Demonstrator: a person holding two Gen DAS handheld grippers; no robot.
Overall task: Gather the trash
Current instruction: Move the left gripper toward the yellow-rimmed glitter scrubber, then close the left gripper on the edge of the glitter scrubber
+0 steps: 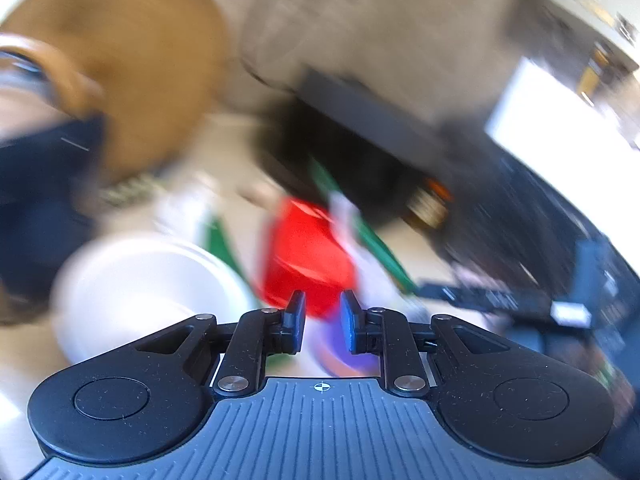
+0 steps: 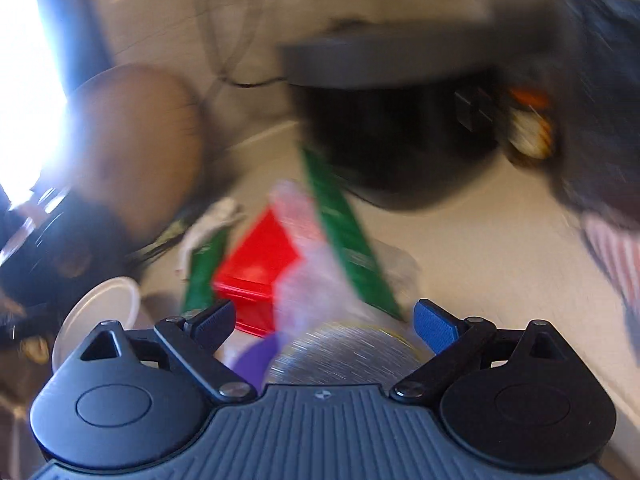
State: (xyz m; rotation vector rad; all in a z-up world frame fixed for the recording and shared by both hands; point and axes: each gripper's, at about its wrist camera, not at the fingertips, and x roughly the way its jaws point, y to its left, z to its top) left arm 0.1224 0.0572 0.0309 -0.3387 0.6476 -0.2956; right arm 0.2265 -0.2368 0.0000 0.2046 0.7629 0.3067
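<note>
Currently, both grippers are held open and empty above the red wrapper [image 2: 256, 272] lying among litter on the table [image 2: 480, 224]: the left gripper [image 1: 322, 312] narrowly parted, the right gripper [image 2: 324, 320] wide. One piece should be straddled squarely before closing.

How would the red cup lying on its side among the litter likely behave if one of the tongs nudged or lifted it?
The red cup lies on its side, so a nudge would probably roll it. It looks like thin plastic, likely light and easily dented. Blur hides whether it is empty; the green wrapper seems to lie across it and may drag along.
</note>
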